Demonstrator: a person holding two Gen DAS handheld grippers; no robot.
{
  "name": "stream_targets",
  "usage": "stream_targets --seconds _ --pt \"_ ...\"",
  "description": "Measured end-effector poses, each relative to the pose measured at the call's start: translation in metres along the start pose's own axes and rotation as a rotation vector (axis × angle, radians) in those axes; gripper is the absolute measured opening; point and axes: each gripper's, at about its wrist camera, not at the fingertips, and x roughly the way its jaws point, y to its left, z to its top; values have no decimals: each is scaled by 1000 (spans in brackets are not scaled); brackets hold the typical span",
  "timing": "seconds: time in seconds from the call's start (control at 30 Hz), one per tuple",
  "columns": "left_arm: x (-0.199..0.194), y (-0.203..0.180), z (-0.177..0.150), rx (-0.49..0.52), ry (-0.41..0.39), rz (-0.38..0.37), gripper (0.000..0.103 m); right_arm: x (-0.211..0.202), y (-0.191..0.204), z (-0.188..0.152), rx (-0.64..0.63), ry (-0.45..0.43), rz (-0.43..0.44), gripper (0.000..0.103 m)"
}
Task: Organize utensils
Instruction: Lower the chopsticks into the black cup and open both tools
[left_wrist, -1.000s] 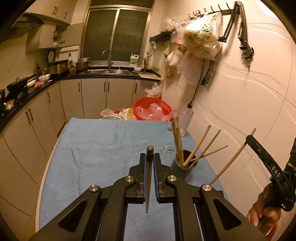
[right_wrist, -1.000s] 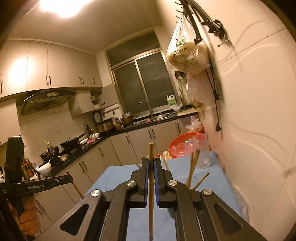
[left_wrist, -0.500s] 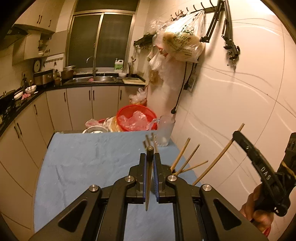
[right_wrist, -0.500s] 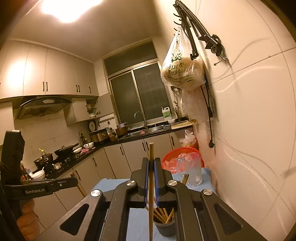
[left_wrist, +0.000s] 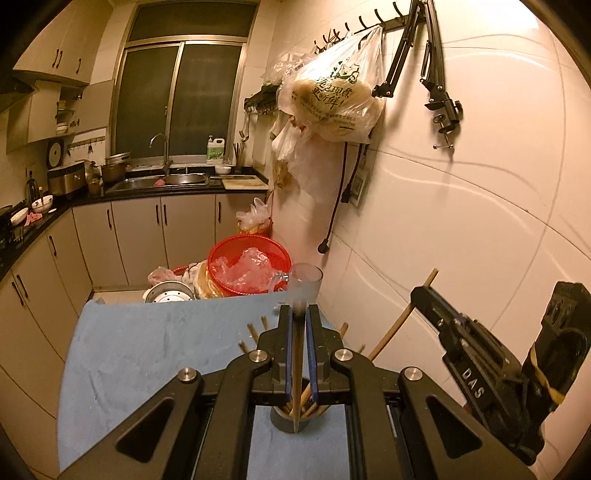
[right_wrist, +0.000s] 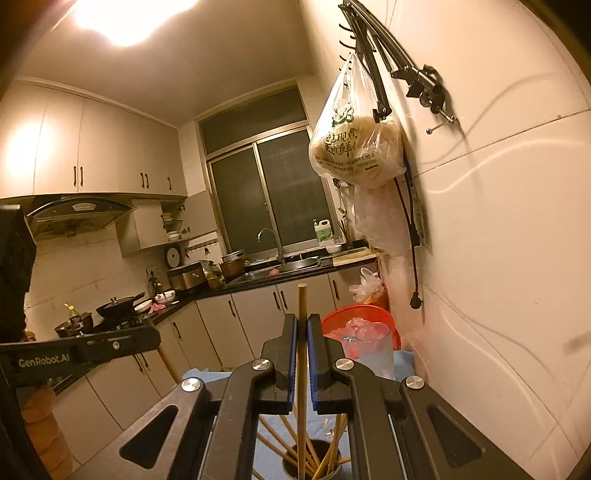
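Observation:
My left gripper (left_wrist: 298, 310) is shut on a wooden chopstick (left_wrist: 296, 369) that hangs upright between its pads. The stick's lower tip is over a grey cup (left_wrist: 286, 421) with several chopsticks in it, on the blue cloth (left_wrist: 147, 350). My right gripper (right_wrist: 302, 319) is shut on another upright chopstick (right_wrist: 302, 302), whose lower end reaches down to the same cup (right_wrist: 291, 467). In the left wrist view the right gripper (left_wrist: 423, 293) shows at the right with its chopstick (left_wrist: 397, 325). In the right wrist view the left gripper (right_wrist: 149, 338) shows at the left.
A glass mug (left_wrist: 304, 282) stands at the cloth's far end, with a red basket (left_wrist: 221, 258) of plastic behind it. The tiled wall (left_wrist: 461, 229) runs close along the right, with bags (left_wrist: 332, 99) and a black clamp arm (left_wrist: 439, 92) hanging on it. Counters and a sink lie beyond.
Both grippers have risen and closed in on the cup with their chopsticks. The cup, earlier right of the left gripper, now sits under both pairs of jaws.

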Motion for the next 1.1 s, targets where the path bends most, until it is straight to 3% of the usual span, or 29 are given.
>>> stream_targets --seconds 0.23,0.53,0.77,0.83,0.9,1.1 --pt "39 3 6 -16 33 2 8 24 -9 -7 -3 32 -17 6" --pt "65 22 -15 -29 116 2 8 44 -17 -22 -3 75 -14 6" --pt "92 45 -72 21 320 -36 10 50 -23 -26 0 84 -13 6" --pt "104 54 -94 27 382 -19 17 50 -24 -26 3 84 -11 6" --pt "124 64 -117 13 472 -11 27 51 -24 -25 -2 83 -11 6" --pt "197 68 -174 19 711 -102 28 51 -24 -26 -2 85 -11 6"
